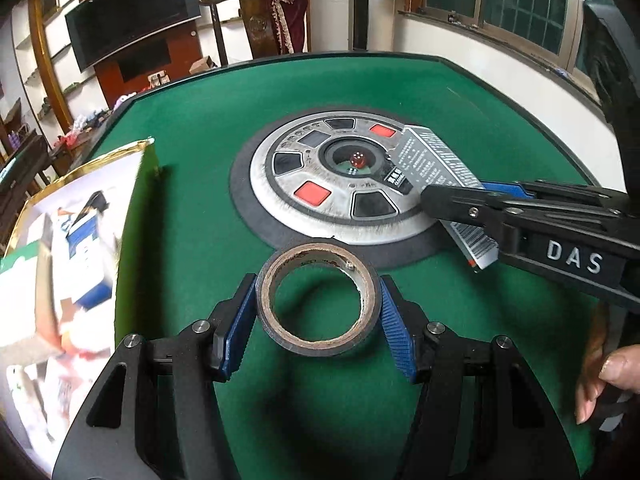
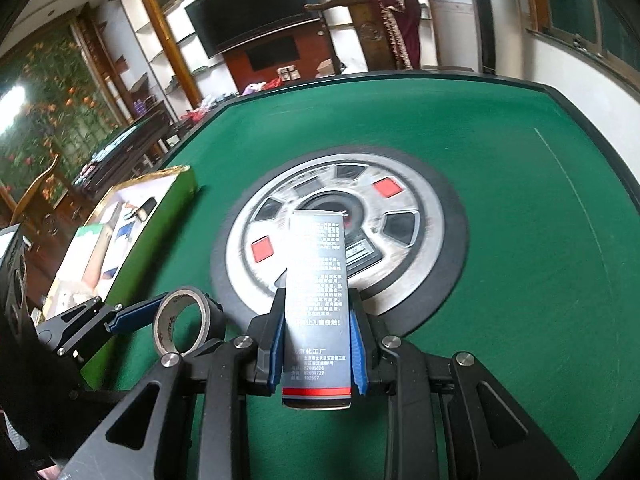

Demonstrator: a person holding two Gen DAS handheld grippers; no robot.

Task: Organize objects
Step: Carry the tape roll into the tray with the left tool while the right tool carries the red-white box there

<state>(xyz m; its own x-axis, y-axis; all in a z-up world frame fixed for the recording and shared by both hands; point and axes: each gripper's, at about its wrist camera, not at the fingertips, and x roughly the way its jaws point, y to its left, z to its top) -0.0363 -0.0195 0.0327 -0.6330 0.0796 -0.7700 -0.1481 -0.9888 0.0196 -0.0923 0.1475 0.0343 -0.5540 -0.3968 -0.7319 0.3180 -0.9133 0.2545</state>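
A roll of black tape (image 1: 320,346) hangs just above the green felt, and my left gripper (image 1: 318,292) is shut on it, one blue pad on each side. From the right wrist view the same roll (image 2: 212,316) shows at the lower left beside one left finger (image 2: 136,314). My right gripper (image 2: 317,294) is shut on a tall grey printed box (image 2: 316,260) with a red stripe near its base. In the left wrist view that box (image 1: 436,160) reaches over the table's round centre panel, with the right gripper (image 1: 430,200) coming in from the right.
An open green carton (image 1: 132,240), also seen from the right wrist (image 2: 176,184), sits at the table's left edge with several small packages inside. The silver centre panel (image 1: 280,200) has a dice dome (image 1: 356,160). A person's hand (image 1: 608,376) holds the right gripper.
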